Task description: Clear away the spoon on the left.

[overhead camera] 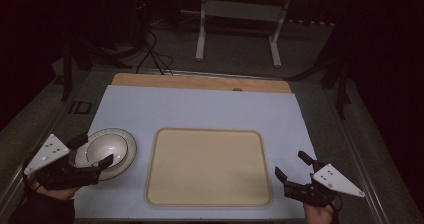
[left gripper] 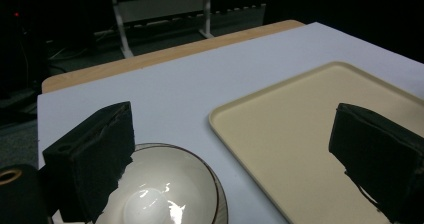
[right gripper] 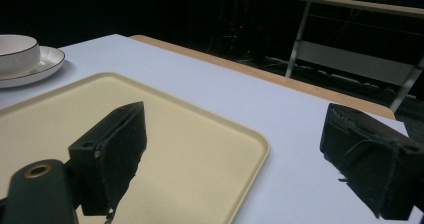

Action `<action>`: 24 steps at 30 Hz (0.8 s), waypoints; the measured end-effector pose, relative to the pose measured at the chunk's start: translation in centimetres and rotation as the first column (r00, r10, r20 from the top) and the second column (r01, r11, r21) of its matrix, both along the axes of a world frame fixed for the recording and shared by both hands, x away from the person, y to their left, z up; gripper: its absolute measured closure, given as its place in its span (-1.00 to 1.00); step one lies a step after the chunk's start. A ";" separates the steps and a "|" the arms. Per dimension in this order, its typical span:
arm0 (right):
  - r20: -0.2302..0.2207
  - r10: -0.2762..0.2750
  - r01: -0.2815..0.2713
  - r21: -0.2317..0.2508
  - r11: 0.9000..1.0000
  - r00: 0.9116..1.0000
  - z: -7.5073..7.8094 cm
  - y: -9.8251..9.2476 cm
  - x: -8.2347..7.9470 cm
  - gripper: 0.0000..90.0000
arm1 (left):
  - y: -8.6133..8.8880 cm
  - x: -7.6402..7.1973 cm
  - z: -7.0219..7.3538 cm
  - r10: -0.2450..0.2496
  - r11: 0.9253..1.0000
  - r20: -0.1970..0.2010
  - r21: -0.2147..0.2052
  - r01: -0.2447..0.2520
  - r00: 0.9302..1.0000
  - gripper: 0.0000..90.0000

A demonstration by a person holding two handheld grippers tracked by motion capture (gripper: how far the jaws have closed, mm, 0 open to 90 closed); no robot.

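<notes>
Left gripper (overhead camera: pixel 91 154) gapes wide around a bowl (overhead camera: pixel 106 149) on its plate (overhead camera: pixel 131 146); right gripper (overhead camera: pixel 294 170) waits open, empty. A clumsy squeeze could skid the bowl off toward the tray (overhead camera: pixel 207 166)

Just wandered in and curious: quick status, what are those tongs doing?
Left tongs open, straddling the bowl on its plate. Right tongs open, idle beside the tray. Nothing in the way.
</notes>
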State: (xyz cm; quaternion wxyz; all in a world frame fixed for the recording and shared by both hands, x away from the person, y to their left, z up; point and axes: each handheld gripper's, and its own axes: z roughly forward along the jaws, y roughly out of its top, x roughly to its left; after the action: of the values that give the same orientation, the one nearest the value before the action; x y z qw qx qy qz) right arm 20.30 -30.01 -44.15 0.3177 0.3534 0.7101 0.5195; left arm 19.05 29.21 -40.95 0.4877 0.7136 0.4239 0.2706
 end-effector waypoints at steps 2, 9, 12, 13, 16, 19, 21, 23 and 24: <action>0.003 0.000 0.000 0.000 1.000 1.000 0.0 0.0 0.0 -0.75 | 0.3 -0.1 0.0 0.017 1.000 0.001 -0.005 -0.017 1.000 -0.88; 0.003 -0.008 0.008 -0.002 1.000 1.000 0.0 0.0 -0.2 -0.75 | 1.7 -0.4 -0.5 0.068 0.998 -0.020 -0.016 -0.068 0.998 -0.87; 0.002 -0.011 0.011 -0.004 1.000 1.000 0.0 0.0 -0.2 -0.75 | 2.2 -0.3 -0.8 0.084 0.996 -0.031 -0.020 -0.084 0.996 -0.86; 0.002 -0.012 0.012 -0.004 1.000 1.000 0.0 0.0 -0.2 -0.75 | 2.4 -0.3 -0.9 0.091 0.996 -0.041 -0.020 -0.091 0.995 -0.86; 0.001 -0.017 0.017 -0.008 1.000 1.000 0.0 -0.1 -0.3 -0.75 | 2.9 0.0 -1.3 0.113 0.993 -0.066 -0.028 -0.115 0.991 -0.86; 0.002 -0.022 0.022 -0.008 1.000 1.000 0.0 -0.1 -0.3 -0.75 | 3.4 0.2 -1.8 0.131 0.990 -0.089 -0.037 -0.134 0.987 -0.86; 0.002 -0.024 0.024 -0.011 1.000 1.000 0.0 -0.1 -0.3 -0.75 | 3.8 0.4 -2.1 0.136 0.989 -0.107 -0.047 -0.142 0.985 -0.86; 0.005 -0.026 0.026 -0.010 1.000 1.000 0.0 -0.1 -0.3 -0.75 | 4.1 0.5 -2.4 0.143 0.987 -0.122 -0.053 -0.151 0.982 -0.86; 0.004 -0.026 0.026 -0.010 1.000 1.000 0.0 -0.1 -0.3 -0.75 | 4.3 0.5 -2.6 0.145 0.987 -0.128 -0.057 -0.153 0.981 -0.86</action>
State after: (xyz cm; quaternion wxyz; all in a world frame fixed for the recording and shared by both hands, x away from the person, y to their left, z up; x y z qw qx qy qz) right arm 19.97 -30.12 -44.14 0.3275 0.3601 0.7074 0.5126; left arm 19.53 33.49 -43.54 0.4623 0.6787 0.5142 0.2473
